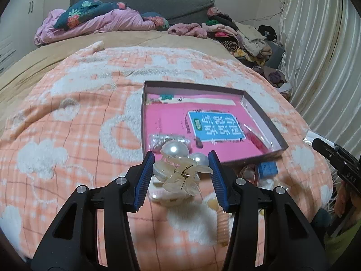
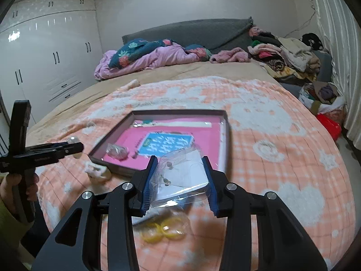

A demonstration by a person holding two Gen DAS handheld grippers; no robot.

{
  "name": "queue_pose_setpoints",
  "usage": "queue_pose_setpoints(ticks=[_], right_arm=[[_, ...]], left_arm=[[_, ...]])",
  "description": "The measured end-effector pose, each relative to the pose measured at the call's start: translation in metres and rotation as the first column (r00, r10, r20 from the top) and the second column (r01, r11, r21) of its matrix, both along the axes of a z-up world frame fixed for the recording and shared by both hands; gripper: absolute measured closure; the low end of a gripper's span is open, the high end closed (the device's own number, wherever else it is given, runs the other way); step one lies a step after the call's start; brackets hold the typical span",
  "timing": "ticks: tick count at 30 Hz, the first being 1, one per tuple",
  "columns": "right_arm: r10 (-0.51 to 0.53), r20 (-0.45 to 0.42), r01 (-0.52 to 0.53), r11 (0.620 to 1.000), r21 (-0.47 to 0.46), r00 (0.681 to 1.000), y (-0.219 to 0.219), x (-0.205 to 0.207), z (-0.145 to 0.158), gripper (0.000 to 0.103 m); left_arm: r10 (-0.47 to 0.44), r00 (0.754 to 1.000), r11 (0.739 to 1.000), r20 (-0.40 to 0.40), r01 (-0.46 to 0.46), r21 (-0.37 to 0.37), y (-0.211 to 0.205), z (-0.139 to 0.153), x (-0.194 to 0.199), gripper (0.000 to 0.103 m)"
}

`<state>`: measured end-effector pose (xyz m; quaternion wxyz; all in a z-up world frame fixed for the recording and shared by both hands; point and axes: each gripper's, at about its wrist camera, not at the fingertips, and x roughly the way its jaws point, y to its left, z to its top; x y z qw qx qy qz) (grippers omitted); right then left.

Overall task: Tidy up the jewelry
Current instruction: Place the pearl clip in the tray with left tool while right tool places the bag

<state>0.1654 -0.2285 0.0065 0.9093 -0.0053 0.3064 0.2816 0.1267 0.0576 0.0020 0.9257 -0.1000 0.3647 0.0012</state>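
Left wrist view: the left gripper (image 1: 180, 171) has its blue-padded jaws clamped on a translucent cream plastic claw hair clip set with large pearl beads (image 1: 178, 171), held clear above the bed.
Clip position: it sits between the two blue pads, near their tips, with the biggest pearl at the far end, towards the box.
Clip axis: its long axis runs roughly along the fingers, pearls away from the camera and the flared wings with the metal spring towards it.
Right wrist view: the right gripper (image 2: 180, 178) is closed on a clear plastic packet with a white card and small metal earrings inside (image 2: 182, 178).
Packet position: it spans the gap from pad to pad, lifted above the blanket, its near edge hanging lower than the far one.
Box: a shallow dark-rimmed cardboard box with a pink printed lining and a blue label (image 1: 259, 106) lies on the orange and white plaid fleece blanket (image 1: 67, 135), just beyond both grippers; a small crumpled clear bag (image 2: 117, 151) lies in its near corner.
On the blanket: a small blue box (image 1: 267, 169), a ribbed peach hair band (image 1: 222, 228) and two yellow rings (image 2: 162, 230).
Hard to make out: both views are blurred by motion, the label text is unreadable, and the earrings' shape is unclear.
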Motion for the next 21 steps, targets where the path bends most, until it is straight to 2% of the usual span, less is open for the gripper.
queue_pose_setpoints(ticks=[7, 13, 21], right_arm=[[0.022, 0.024, -0.023, 1.000, 0.012, 0.999, 0.017, 0.016, 0.012, 0.065], [0.004, -0.013, -0.004, 0.999, 0.040, 1.000, 0.024, 0.048, 0.011, 0.065], [-0.015, -0.028, 0.016, 0.999, 0.052, 0.999, 0.029, 0.085, 0.005, 0.065]], left_arm=[[-0.015, 1.000, 1.000, 0.007, 0.015, 0.012, -0.006, 0.005, 0.021, 0.063], [-0.046, 0.999, 0.997, 0.020, 0.045, 0.057, -0.021, 0.008, 0.040, 0.063], [-0.093, 0.996, 0.994, -0.009, 0.093, 0.051, -0.038, -0.003, 0.068, 0.063]])
